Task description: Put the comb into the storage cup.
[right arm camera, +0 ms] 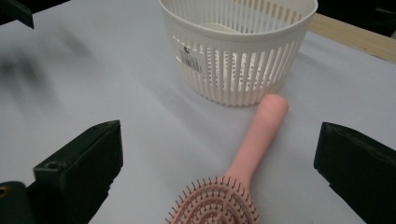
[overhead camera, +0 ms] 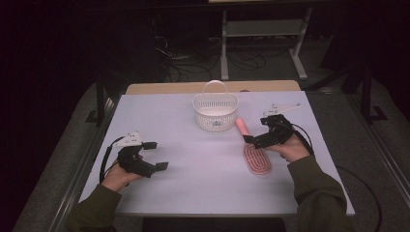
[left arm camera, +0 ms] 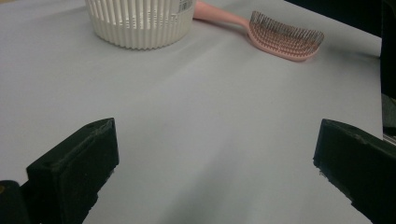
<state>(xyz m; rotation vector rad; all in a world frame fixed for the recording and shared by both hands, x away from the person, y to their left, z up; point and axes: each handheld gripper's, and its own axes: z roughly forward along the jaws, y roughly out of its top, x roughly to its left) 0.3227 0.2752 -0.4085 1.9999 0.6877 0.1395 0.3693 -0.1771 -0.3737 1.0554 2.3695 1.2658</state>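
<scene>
A: The right gripper [overhead camera: 255, 140] hangs over the brush [overhead camera: 255, 153], jaws spread wide and holding nothing.

B: And the brush?

A: It lies flat on the table [overhead camera: 193, 188], bristles up, its handle tip just short of the basket [overhead camera: 215, 111] wall. I'd lower the jaws around the handle, which is slim and firm, not the bristly head.

B: The left gripper [overhead camera: 153, 155]?

A: Also spread, idle, well away from the basket. Lift level so the head clears the basket's rim.
</scene>
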